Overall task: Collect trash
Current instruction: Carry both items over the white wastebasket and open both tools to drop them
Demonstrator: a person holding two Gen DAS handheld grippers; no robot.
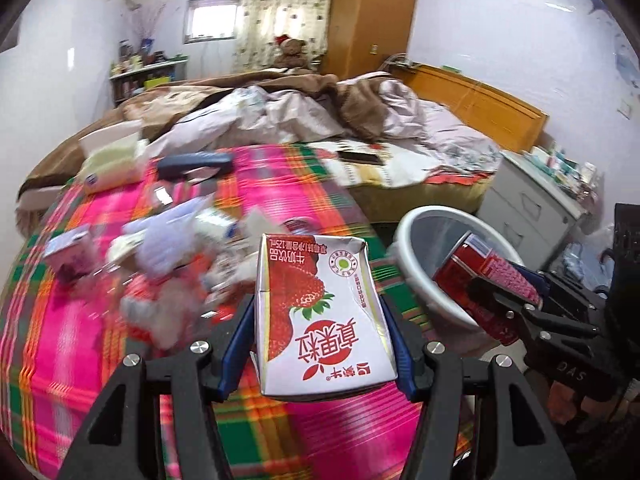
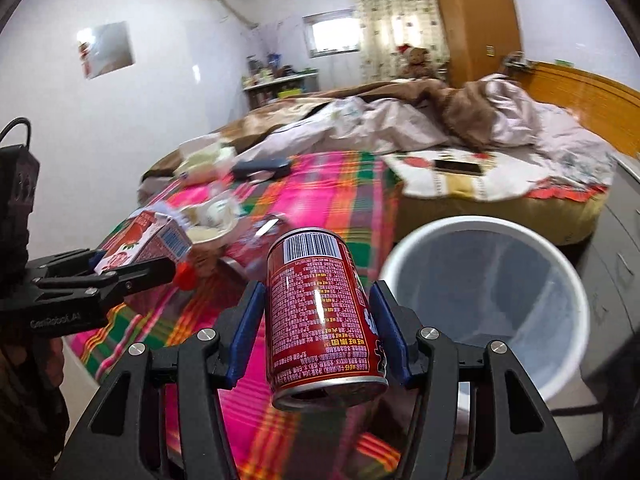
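Note:
My left gripper [image 1: 320,316] is shut on a white strawberry milk carton [image 1: 320,316] and holds it above the pink plaid bedspread [image 1: 280,184]. My right gripper [image 2: 318,312] is shut on a red drink can [image 2: 320,316], held just left of the white trash bin [image 2: 484,308]. In the left wrist view the can [image 1: 480,276] hangs over the bin's rim [image 1: 412,224]. The right wrist view shows the carton [image 2: 148,240] in the left gripper at the left. More trash, cartons, wrappers and a cup [image 1: 160,248], lies blurred on the bedspread.
A tissue box [image 1: 112,156], a dark case [image 1: 196,164] and a phone [image 1: 360,157] lie farther back on the bed. Rumpled bedding [image 1: 320,108] covers the far half. A grey drawer cabinet [image 1: 536,208] stands right of the bin.

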